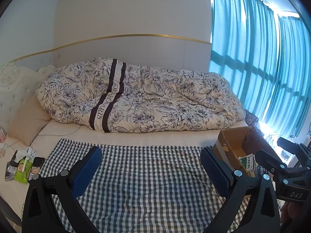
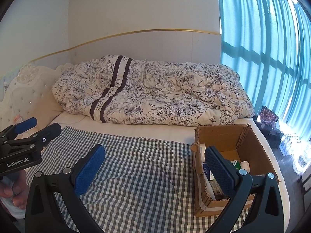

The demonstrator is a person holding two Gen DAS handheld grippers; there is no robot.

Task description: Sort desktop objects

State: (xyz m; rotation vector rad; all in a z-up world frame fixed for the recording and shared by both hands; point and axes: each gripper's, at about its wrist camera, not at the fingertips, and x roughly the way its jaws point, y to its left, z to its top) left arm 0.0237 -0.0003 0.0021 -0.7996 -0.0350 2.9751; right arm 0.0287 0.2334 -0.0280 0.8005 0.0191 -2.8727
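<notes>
both grippers spread wide, empty, over checked cloth (image 2: 140, 167): left gripper (image 1: 150, 167), right gripper (image 2: 155, 165). cardboard box (image 2: 258, 147) at 3 o'clock on the cloth's edge holds sorted items, partly hidden behind the right finger (image 2: 219, 169). floral quilt (image 1: 136, 97) at 12. tissue pack (image 1: 23, 169) and clutter at 9, labels unreadable.

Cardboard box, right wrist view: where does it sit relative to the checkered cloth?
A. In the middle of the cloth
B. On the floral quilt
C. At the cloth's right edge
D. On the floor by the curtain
C. The cardboard box stands on the bed at the right edge of the checkered cloth, with small items inside it; the floral quilt lies farther back, apart from it.
</notes>
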